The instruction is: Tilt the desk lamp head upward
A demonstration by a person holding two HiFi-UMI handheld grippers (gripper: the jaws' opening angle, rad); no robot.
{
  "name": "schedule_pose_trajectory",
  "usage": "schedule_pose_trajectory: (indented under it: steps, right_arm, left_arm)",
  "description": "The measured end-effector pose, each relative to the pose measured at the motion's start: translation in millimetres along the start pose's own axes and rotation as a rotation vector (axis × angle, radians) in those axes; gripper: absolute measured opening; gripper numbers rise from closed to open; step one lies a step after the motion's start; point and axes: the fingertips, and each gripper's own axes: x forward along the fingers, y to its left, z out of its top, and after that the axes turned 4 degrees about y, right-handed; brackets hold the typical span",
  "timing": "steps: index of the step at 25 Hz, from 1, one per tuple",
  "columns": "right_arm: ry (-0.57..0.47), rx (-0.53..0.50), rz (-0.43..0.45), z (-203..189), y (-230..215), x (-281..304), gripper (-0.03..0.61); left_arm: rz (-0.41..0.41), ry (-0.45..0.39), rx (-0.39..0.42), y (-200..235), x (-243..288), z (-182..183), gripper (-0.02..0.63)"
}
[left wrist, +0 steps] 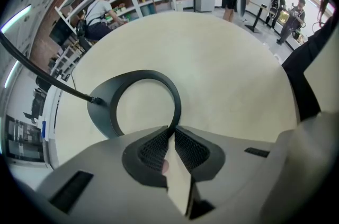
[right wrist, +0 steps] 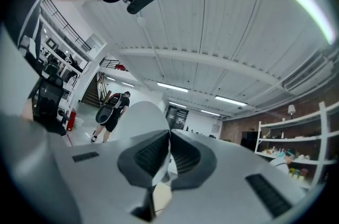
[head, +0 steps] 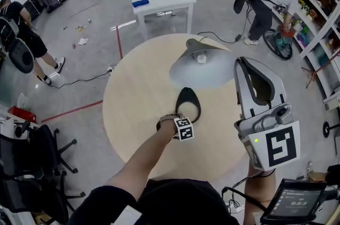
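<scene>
My right gripper: jaws pinch right rim of pale grey cone-shaped lamp head, head lying left; lift likely goes up. My left gripper: jaws clamp black ring base.

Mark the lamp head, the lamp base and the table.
lamp head [head: 204, 74], head view: light grey surface of the shade.
lamp base [left wrist: 100, 114], left gripper view: wide left side of the black ring.
table [head: 133, 101], head view: bare wood left of the lamp.

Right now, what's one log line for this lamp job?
left gripper: shut on lamp base | right gripper: shut on lamp head rim | lamp base: flat on table
</scene>
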Motion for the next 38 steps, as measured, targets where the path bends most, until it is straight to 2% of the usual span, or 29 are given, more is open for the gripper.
schedule_pose_trajectory:
  steps: [8,23,30,36,38]
  right_arm:
    - [0.021,-0.002,0.03,11.2,-5.7,13.0,0.012]
    - [0.049,-0.015,-0.001,15.8,-13.5,27.0,0.012]
    - [0.044,-0.01,-0.02,7.0,-17.9,15.0,0.012]
    - [0.025,-0.006,-0.066,4.9,-18.5,18.1,0.012]
    - [0.031,-0.002,-0.074,1.5,-19.6,18.8,0.012]
  left_arm:
    - [0.013,-0.012,0.001,-2.4,-3.5,2.0,0.041]
    - [0.037,-0.007,0.018,-0.8,-3.2,5.4,0.041]
    - [0.03,-0.011,-0.053,4.0,1.6,5.8,0.041]
    - [0.045,-0.034,-0.067,10.4,2.2,6.2,0.041]
    - [0.035,-0.055,-0.117,8.9,2.0,5.5,0.041]
